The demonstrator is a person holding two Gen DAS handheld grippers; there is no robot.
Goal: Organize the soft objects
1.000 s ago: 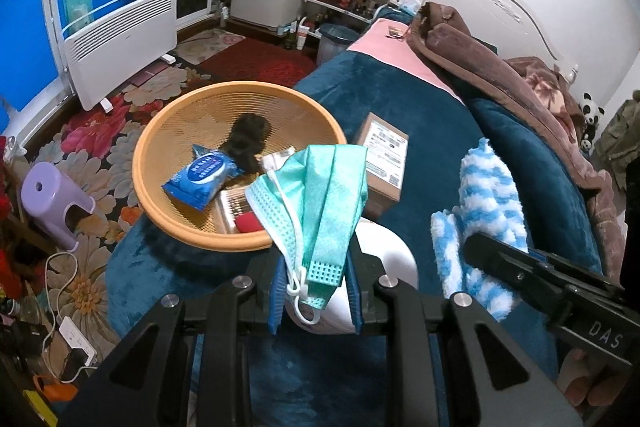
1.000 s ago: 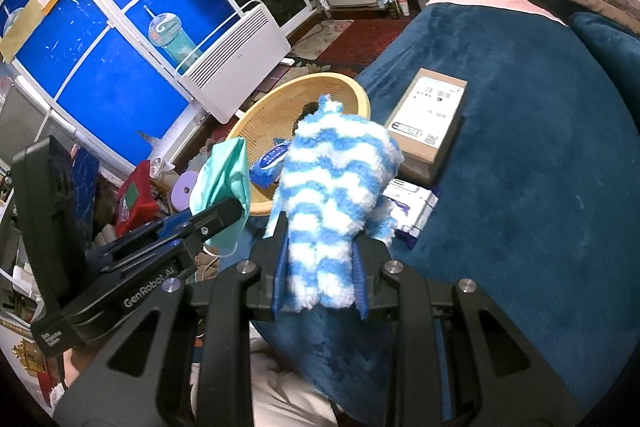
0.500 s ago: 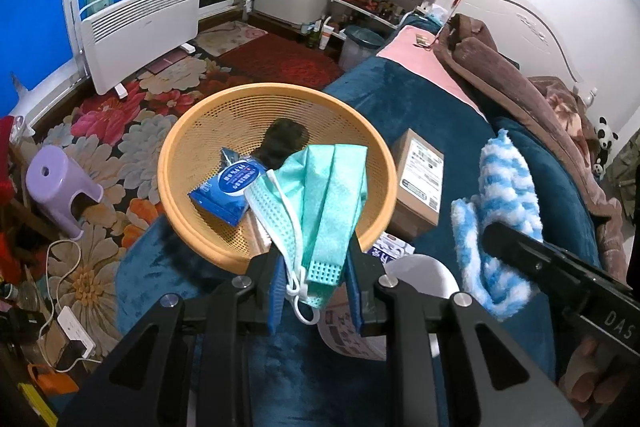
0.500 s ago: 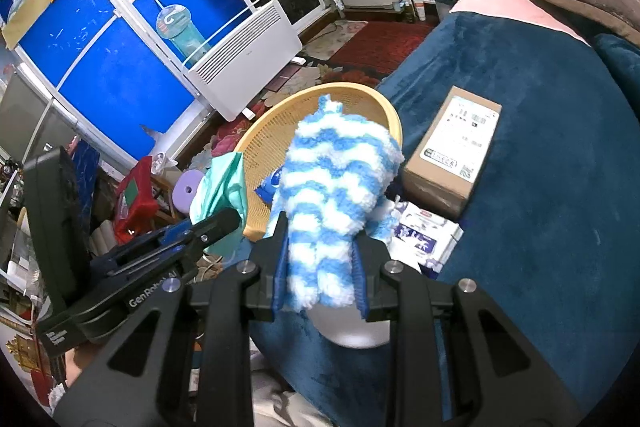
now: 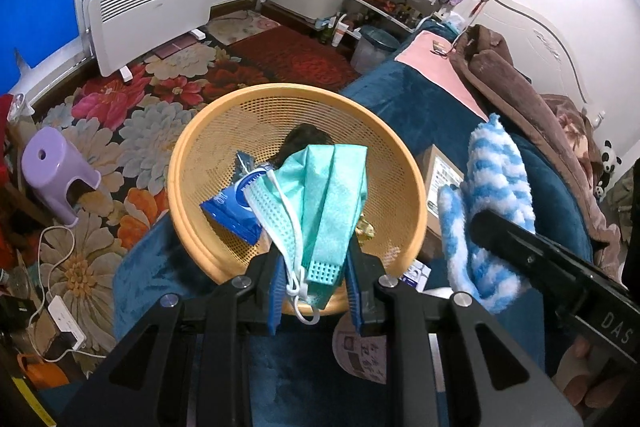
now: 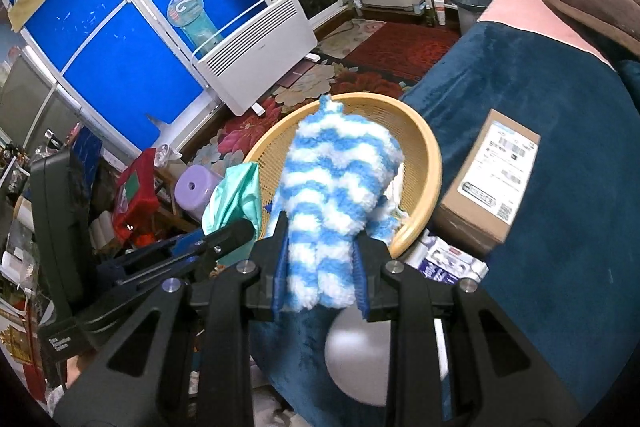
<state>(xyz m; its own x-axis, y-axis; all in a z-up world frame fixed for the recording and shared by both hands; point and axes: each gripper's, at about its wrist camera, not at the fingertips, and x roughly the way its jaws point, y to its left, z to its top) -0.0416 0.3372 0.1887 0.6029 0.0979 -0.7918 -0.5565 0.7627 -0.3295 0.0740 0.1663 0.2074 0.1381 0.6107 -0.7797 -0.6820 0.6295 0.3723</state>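
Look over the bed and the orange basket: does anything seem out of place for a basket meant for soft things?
Yes. A hard cardboard box lies on the blue blanket beside the orange basket, and a blue packet sits inside it. The soft face mask and fluffy striped mitt are each clamped in a gripper, not yet dropped in.

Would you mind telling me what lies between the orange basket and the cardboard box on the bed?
Nothing: in the right wrist view, only bare blue blanket separates basket and box.

fluffy striped glove [image 6: 336, 187], thin pleated fabric mask [image 5: 332, 195], perforated matt plastic basket [image 5: 192, 163], plush velvety bedspread [image 6: 560, 267], glossy wipes packet [image 5: 228, 207].
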